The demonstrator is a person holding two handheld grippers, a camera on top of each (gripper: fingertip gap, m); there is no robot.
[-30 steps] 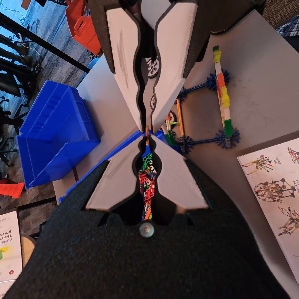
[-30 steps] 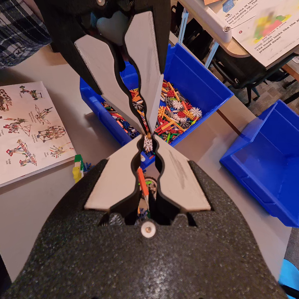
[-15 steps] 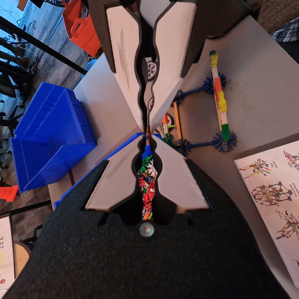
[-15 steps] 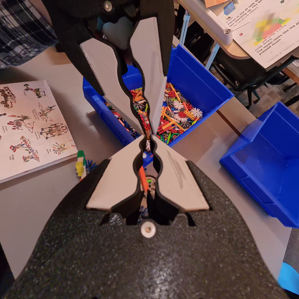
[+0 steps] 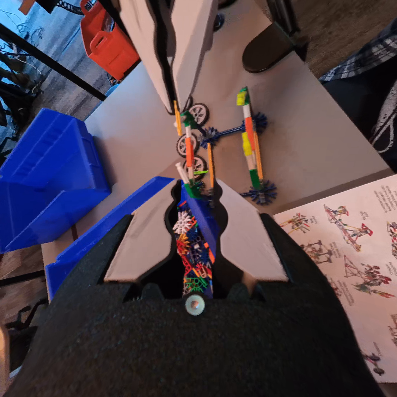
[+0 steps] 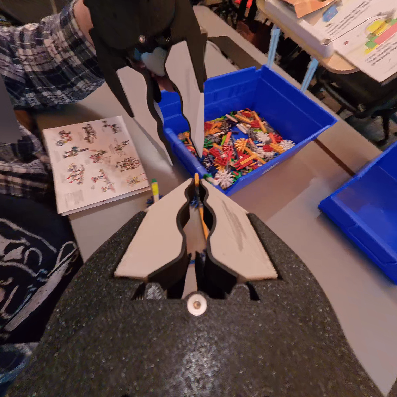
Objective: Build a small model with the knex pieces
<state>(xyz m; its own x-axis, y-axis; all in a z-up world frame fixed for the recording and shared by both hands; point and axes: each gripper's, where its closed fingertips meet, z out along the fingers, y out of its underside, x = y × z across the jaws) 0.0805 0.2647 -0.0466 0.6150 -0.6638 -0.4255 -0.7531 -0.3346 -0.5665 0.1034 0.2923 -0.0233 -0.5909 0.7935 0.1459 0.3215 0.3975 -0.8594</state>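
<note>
My right gripper point(image 6: 196, 182) is shut on a thin orange rod point(image 6: 202, 222). In the left wrist view it point(image 5: 177, 108) holds the rod point(image 5: 177, 121) just above a toy model point(image 5: 249, 139) of rods, blue connectors and grey wheels lying on the table. The rod's lower end is close to a green connector of the model. My left gripper point(image 5: 197, 182) is open and empty, over the near wall of a blue bin point(image 5: 129, 214) full of coloured pieces. In the right wrist view it point(image 6: 185, 159) hangs over that bin point(image 6: 279, 86), apart from the rod.
An empty blue bin point(image 5: 53, 171) lies tipped at the table's edge, also in the right wrist view point(image 6: 365, 204). An instruction booklet point(image 5: 343, 247) lies beside the model. An orange-red bin point(image 5: 107, 40) stands on the floor. A person's plaid sleeve point(image 6: 43, 64) is behind the booklet point(image 6: 92, 163). One gripper's finger ends stand about 5 centimetres off the other's.
My left gripper has opened, let go of the orange rod and drawn back over the bin. My right gripper keeps the rod and has moved away toward the model.
</note>
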